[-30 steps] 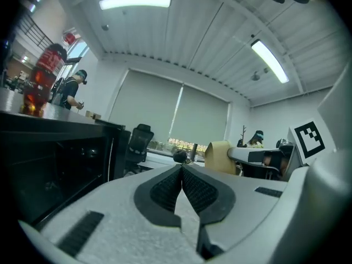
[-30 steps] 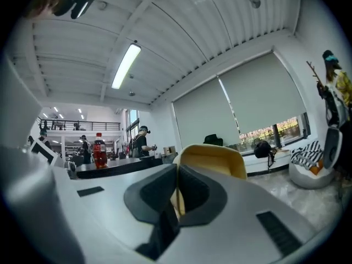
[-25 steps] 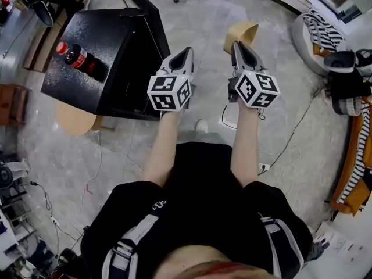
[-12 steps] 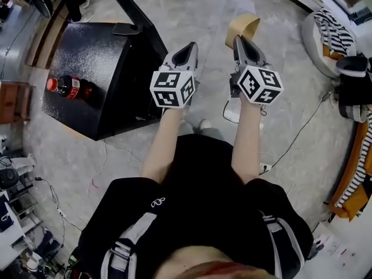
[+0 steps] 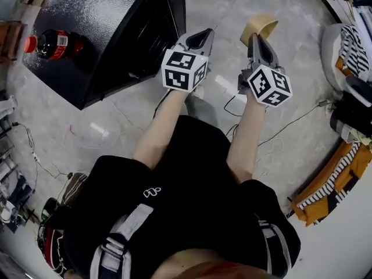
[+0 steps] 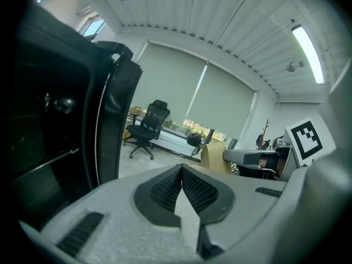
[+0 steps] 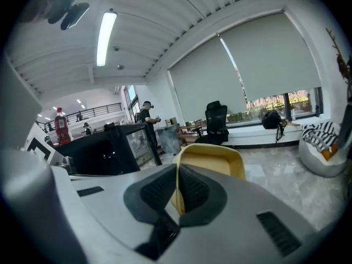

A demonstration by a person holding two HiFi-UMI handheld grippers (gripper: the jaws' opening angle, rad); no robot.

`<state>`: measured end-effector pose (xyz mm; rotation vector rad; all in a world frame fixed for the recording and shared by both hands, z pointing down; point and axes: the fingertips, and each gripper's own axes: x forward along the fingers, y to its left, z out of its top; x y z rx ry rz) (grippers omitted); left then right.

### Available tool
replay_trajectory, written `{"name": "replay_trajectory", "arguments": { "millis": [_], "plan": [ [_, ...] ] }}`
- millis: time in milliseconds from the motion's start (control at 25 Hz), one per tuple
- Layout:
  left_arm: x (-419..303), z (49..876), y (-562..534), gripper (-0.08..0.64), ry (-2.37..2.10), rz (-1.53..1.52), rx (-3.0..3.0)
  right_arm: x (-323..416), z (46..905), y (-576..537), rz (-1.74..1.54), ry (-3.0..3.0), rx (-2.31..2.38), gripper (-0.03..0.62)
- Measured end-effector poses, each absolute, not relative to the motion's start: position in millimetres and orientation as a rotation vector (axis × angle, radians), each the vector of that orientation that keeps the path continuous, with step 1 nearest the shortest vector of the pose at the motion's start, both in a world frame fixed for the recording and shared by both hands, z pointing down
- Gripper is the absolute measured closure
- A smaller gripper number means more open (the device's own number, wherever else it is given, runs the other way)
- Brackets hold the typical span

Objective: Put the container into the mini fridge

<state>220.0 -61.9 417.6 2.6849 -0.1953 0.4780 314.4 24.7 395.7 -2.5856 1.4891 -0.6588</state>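
Observation:
The black mini fridge point(image 5: 87, 16) stands on the floor at the upper left, its door point(image 6: 113, 114) swung open and the dark inside point(image 6: 38, 136) showing a wire shelf. My right gripper point(image 5: 254, 38) is shut on the rim of the tan-yellow container point(image 5: 261, 25), held above the floor to the right of the fridge. In the right gripper view the jaws point(image 7: 177, 172) pinch the container's wall point(image 7: 214, 158). My left gripper point(image 5: 204, 35) is shut and holds nothing, close to the fridge's open front; its tips point(image 6: 181, 169) meet.
A red-capped cola bottle point(image 5: 49, 42) stands on the fridge top. Cables point(image 5: 232, 106) trail over the marble floor under the arms. Striped cushions point(image 5: 349, 39) lie at the right. An office chair point(image 6: 146, 128) stands by the window beyond the fridge door.
The view has swung so the fridge sits higher and closer, its open front now just left of my left gripper. Both grippers keep their spacing; the container stays in the right one.

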Motion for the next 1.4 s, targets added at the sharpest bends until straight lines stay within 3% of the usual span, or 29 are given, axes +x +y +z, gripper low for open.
{"name": "replay_trajectory", "arguments": {
  "millis": [400,800,1120,1400],
  "plan": [
    [130.0,503.2,-84.6,0.554,-0.451,0.62,2.498,229.3,508.2,-29.2,-1.033,1.867,-2.44,0.574],
    [7.7,547.8,-123.5,0.554,-0.765,0.616,2.29,84.7,587.7,-109.8,-1.197,2.614,-2.084,0.574],
    [-51.2,554.9,-125.8,0.554,-0.918,0.574,2.196,-5.9,620.5,-159.6,-0.734,3.435,-1.682,0.574],
    [-85.2,558.5,-117.0,0.554,-0.99,0.555,2.151,-36.9,674.8,-174.7,-0.236,3.96,-1.367,0.574]
  ]
}}
